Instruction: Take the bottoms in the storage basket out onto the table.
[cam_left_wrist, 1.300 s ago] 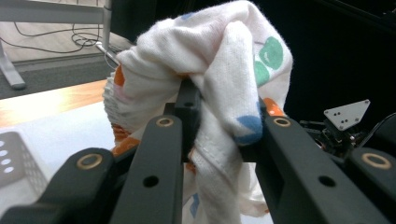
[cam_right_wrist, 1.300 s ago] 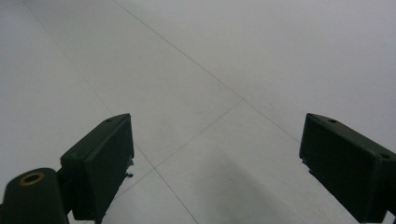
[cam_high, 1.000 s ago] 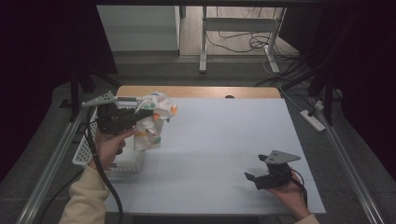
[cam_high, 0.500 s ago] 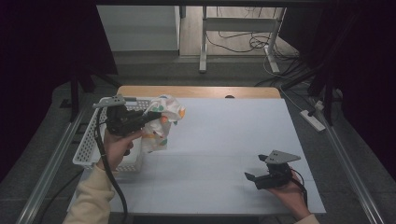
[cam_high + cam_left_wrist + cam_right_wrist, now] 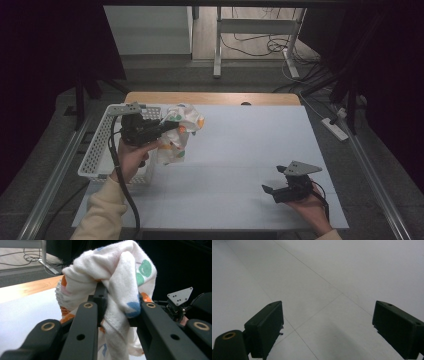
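Left claw (image 5: pixel 117 307) tight on spotted cloth (image 5: pixel 117 272)

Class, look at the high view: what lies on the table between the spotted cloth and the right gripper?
Nothing: between the spotted cloth and the right gripper, the high view shows bare white table.

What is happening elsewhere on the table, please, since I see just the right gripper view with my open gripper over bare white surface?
Observer: The left gripper is shut on a white cloth with coloured dots, held above the table.
Operator: Thank you. Where did that cloth likely come from?
Observer: Probably the white basket at the table's left edge, right beside that hand.
Operator: And where is my gripper?
Observer: The right gripper rests low near the front right corner, well apart from the cloth.
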Demonstrator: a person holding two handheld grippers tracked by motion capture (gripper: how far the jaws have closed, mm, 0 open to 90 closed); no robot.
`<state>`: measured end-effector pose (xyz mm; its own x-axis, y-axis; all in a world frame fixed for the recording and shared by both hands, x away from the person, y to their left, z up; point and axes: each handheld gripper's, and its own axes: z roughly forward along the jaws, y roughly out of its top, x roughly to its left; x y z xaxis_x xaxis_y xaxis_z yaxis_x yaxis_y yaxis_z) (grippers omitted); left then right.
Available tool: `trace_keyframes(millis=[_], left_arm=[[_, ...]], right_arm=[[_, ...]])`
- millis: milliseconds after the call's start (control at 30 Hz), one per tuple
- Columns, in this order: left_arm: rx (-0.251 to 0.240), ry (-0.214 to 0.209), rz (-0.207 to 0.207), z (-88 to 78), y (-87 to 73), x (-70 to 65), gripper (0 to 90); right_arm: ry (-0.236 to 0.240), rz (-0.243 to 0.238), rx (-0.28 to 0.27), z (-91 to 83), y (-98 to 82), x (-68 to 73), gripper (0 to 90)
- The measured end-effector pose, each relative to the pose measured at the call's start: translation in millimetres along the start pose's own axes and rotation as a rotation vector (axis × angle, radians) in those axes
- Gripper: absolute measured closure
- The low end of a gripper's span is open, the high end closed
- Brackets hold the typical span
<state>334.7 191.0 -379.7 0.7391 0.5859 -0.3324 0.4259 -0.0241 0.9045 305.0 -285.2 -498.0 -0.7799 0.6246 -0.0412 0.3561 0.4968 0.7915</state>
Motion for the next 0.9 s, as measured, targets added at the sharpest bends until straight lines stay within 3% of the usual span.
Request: trace_keyframes(millis=[467, 900], left_arm=[[0.054, -0.027, 0.015, 29.2, -2.3, -7.6, 75.6], [0.102, -0.048, 0.007, 50.7, -10.3, -5.2, 75.5]], right_arm=[[0.0, -0.002, -0.002, -0.4, 0.1, 0.0, 10.1], [0.0, -0.001, 0.0, 0.1, 0.0, -0.1, 10.1]])
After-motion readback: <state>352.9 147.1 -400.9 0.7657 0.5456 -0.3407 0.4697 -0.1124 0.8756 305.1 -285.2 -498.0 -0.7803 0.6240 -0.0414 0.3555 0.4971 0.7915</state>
